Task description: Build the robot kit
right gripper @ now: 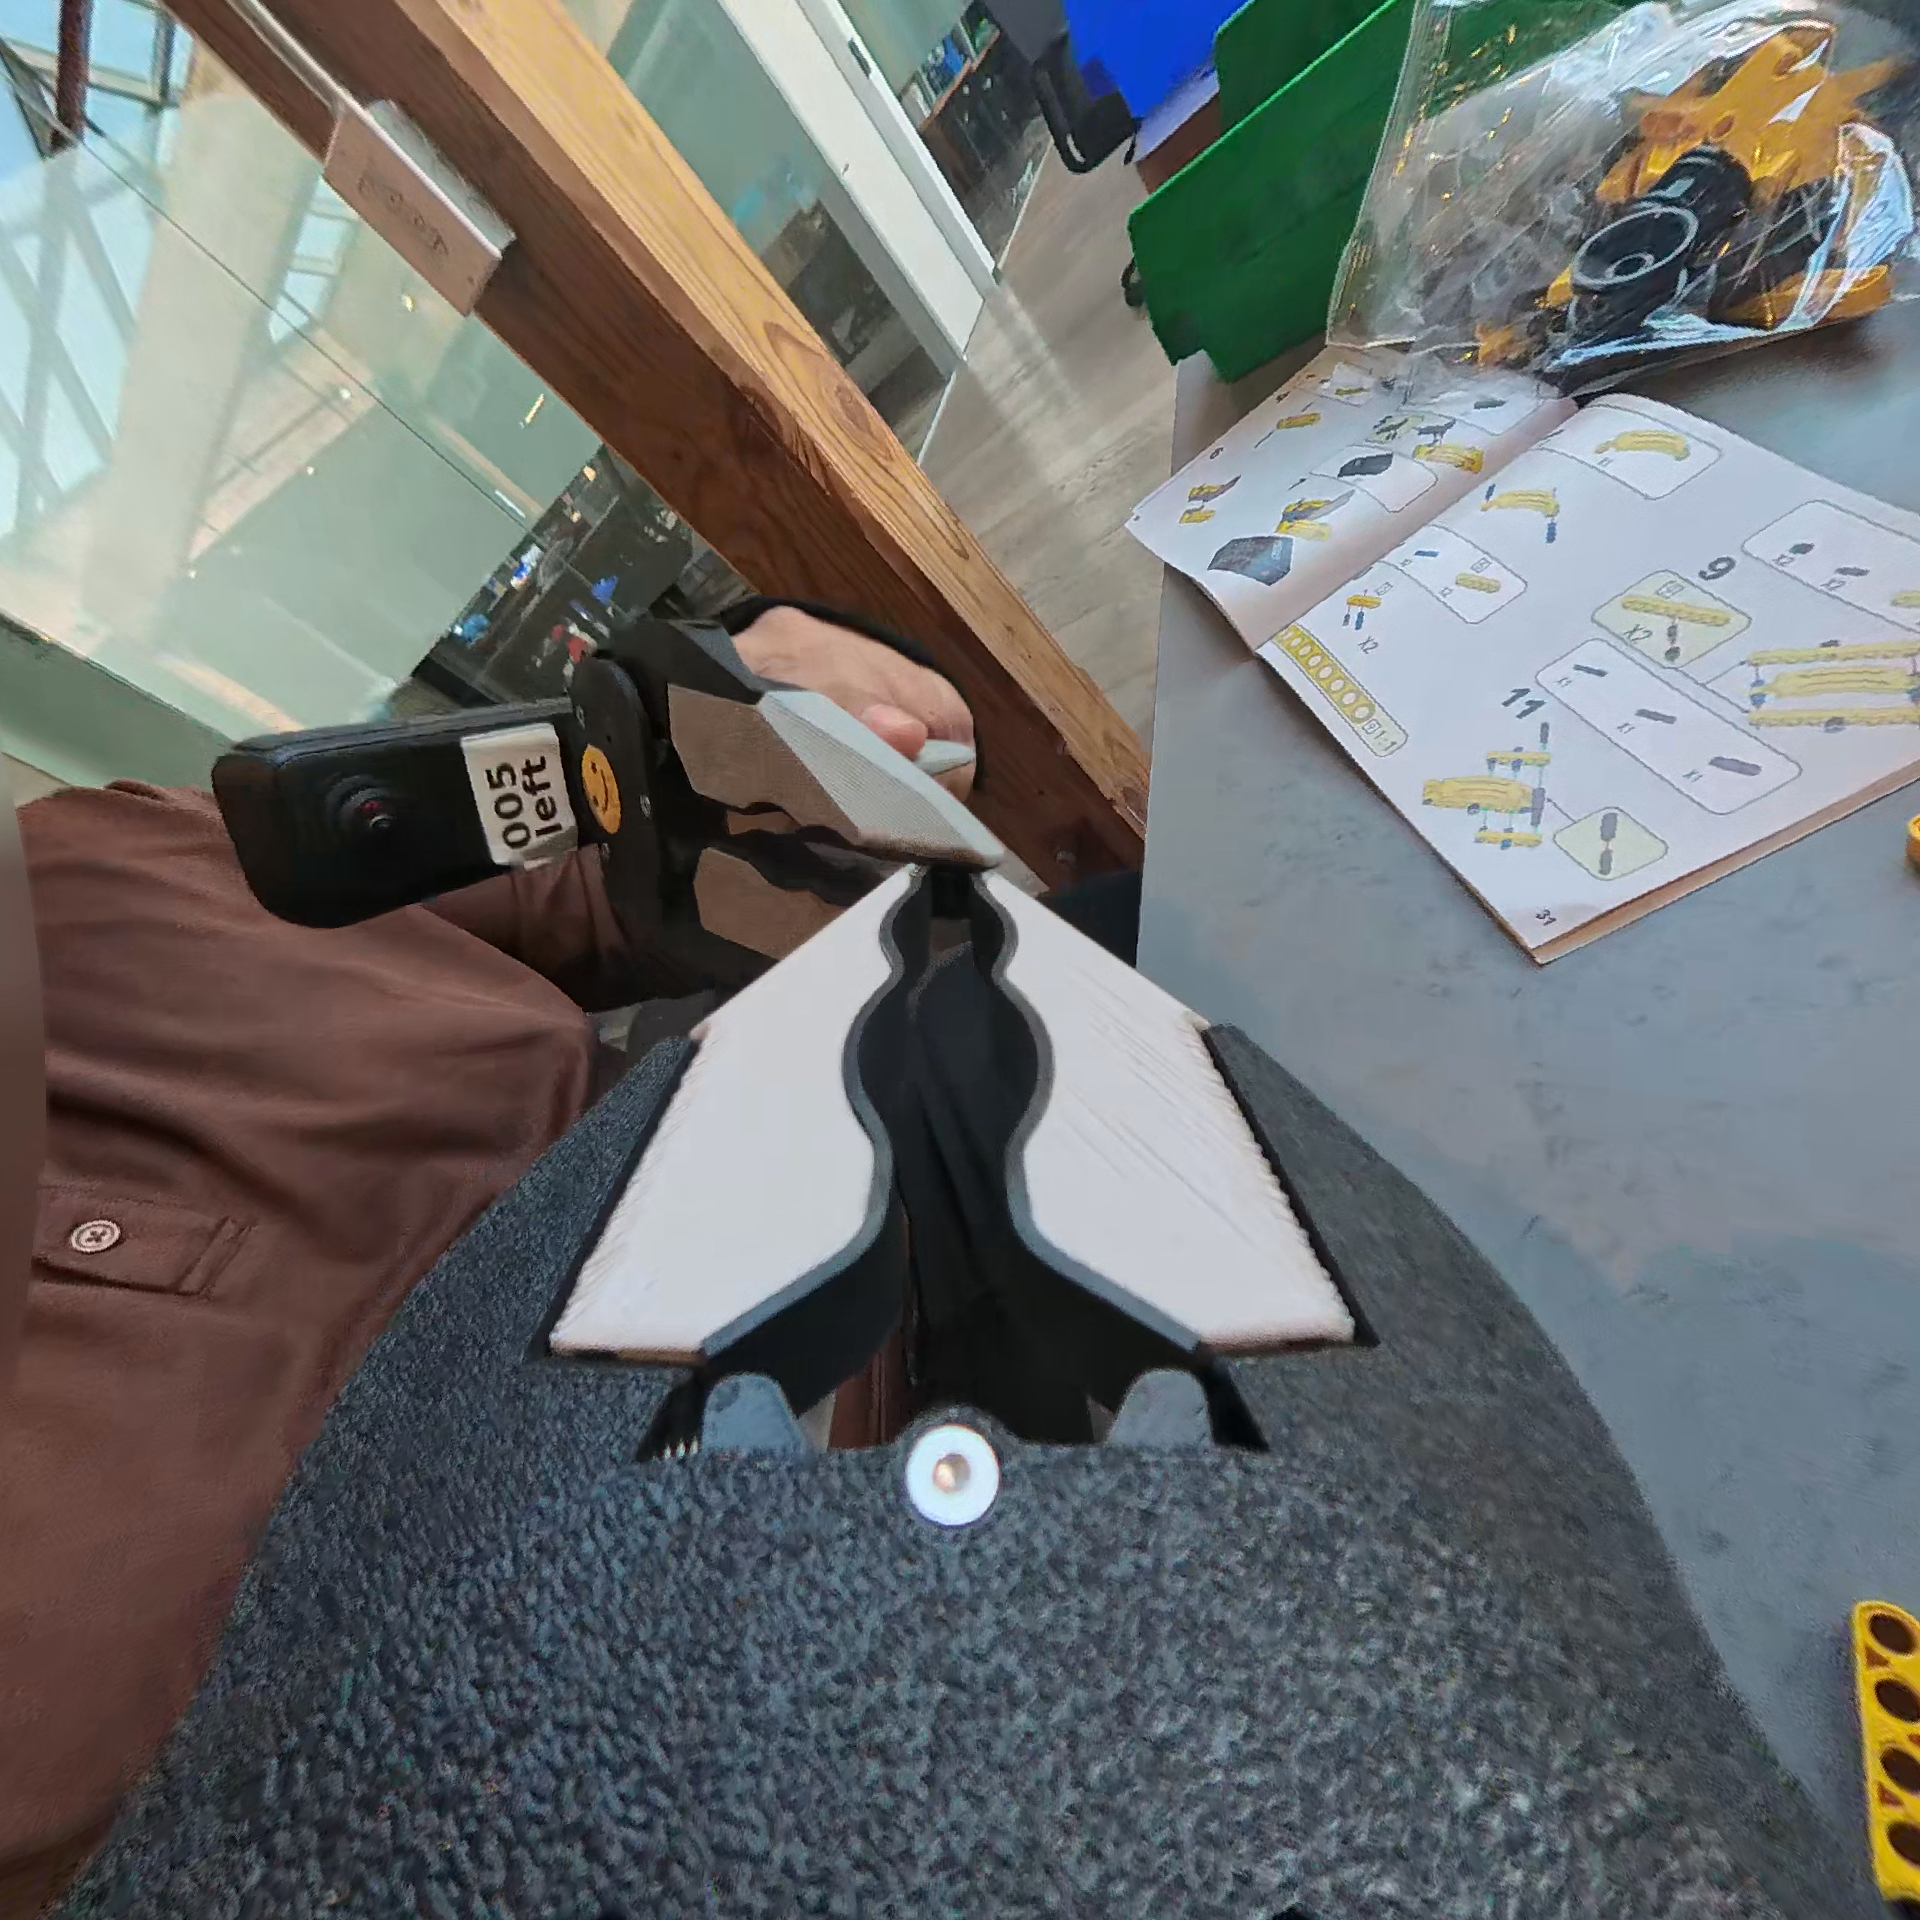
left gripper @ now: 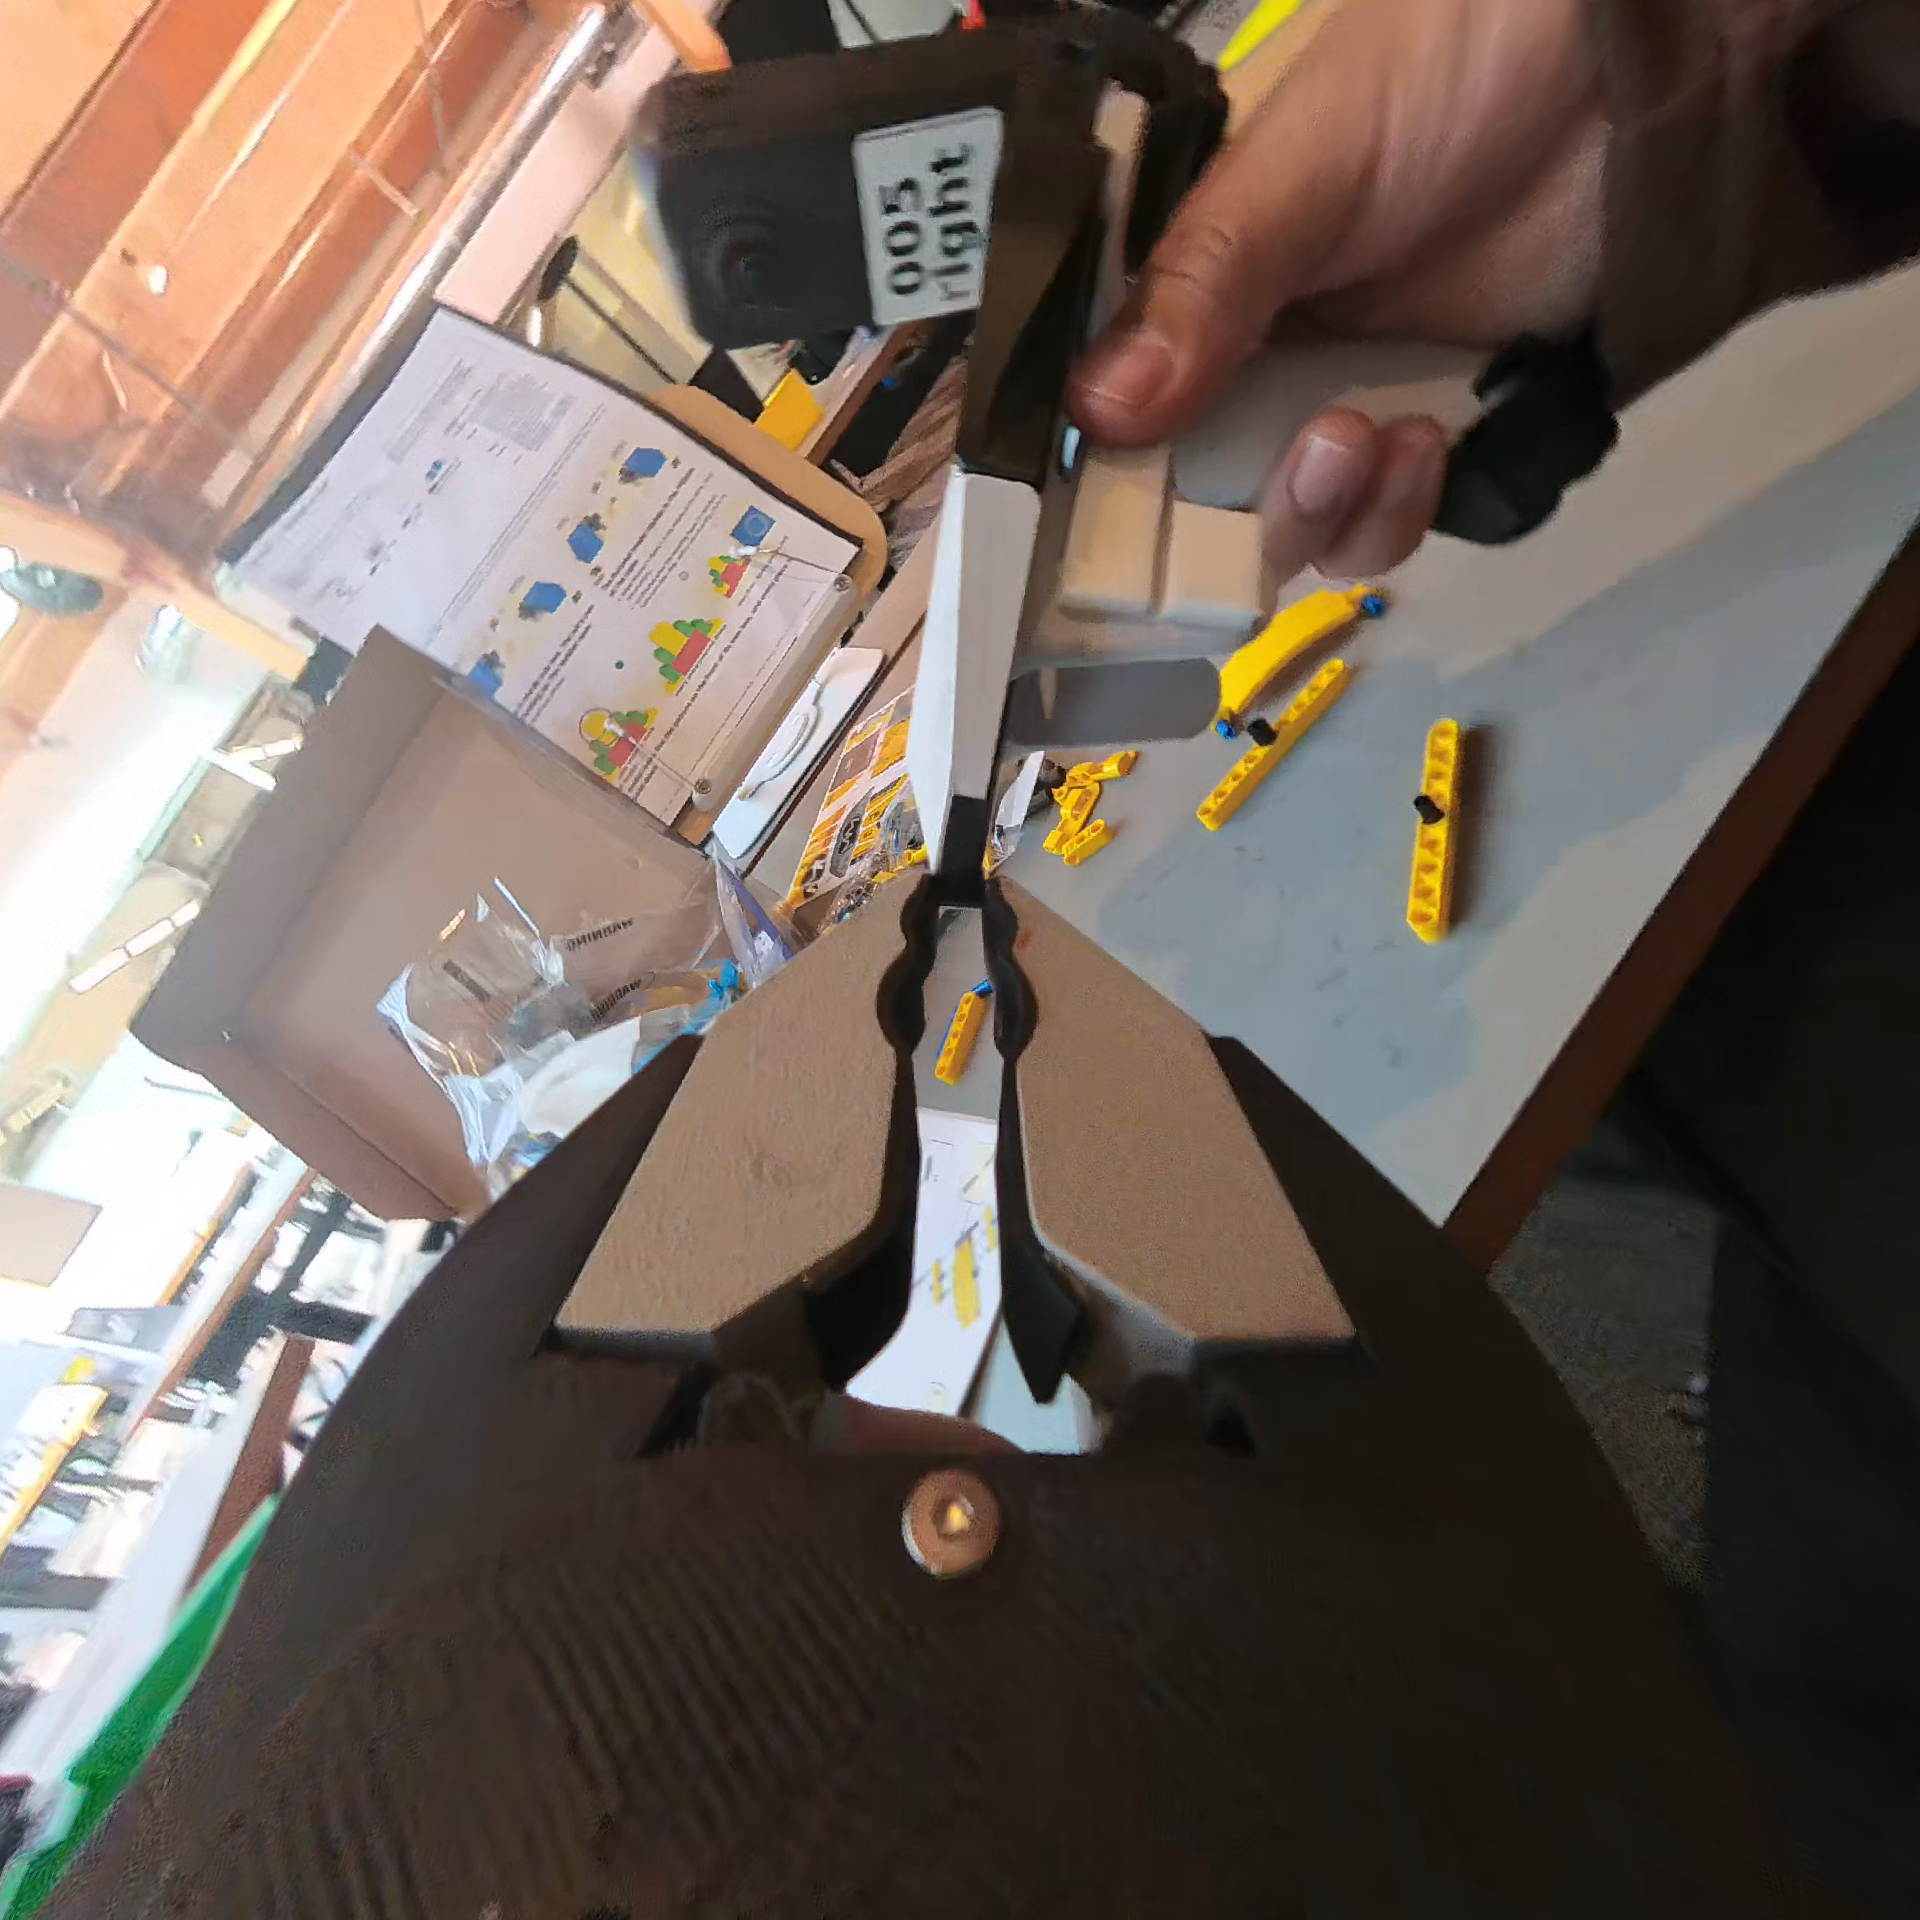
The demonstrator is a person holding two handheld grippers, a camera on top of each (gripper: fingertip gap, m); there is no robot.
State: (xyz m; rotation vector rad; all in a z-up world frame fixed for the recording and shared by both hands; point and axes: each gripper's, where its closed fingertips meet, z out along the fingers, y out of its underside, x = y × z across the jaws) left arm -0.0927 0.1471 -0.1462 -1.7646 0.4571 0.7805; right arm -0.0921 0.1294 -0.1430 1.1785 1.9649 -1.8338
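Observation:
My left gripper [left gripper: 956, 914] and my right gripper [right gripper: 943, 888] meet tip to tip in the air just off the near edge of the grey table [right gripper: 1455, 1143]. A small black piece [right gripper: 948, 881] sits between the right gripper's tips. In the left wrist view the right gripper [left gripper: 963, 842] comes in edge-on from above, and its black tip enters the narrow gap between my left jaws. In the right wrist view the left gripper [right gripper: 971, 857] comes in from the left. Both pairs of jaws stand almost together. The piece is too small to make out in detail.
On the table lie long yellow beams [left gripper: 1434, 831] [left gripper: 1273, 743], a curved yellow part [left gripper: 1288, 634], small yellow parts [left gripper: 1086, 800] and a short beam [left gripper: 961, 1029]. A cardboard box [left gripper: 416, 831] holds plastic bags. An open booklet [right gripper: 1558, 644], a bag of parts [right gripper: 1662, 187] and another yellow beam [right gripper: 1886, 1745] are to the right. Both grippers' tips are close together, under 4 cm apart. The yellow beam [right gripper: 1886, 1745] is about equally far from each gripper, around 20 cm. It turns up in the left wrist view [left gripper: 1245, 792] as well.

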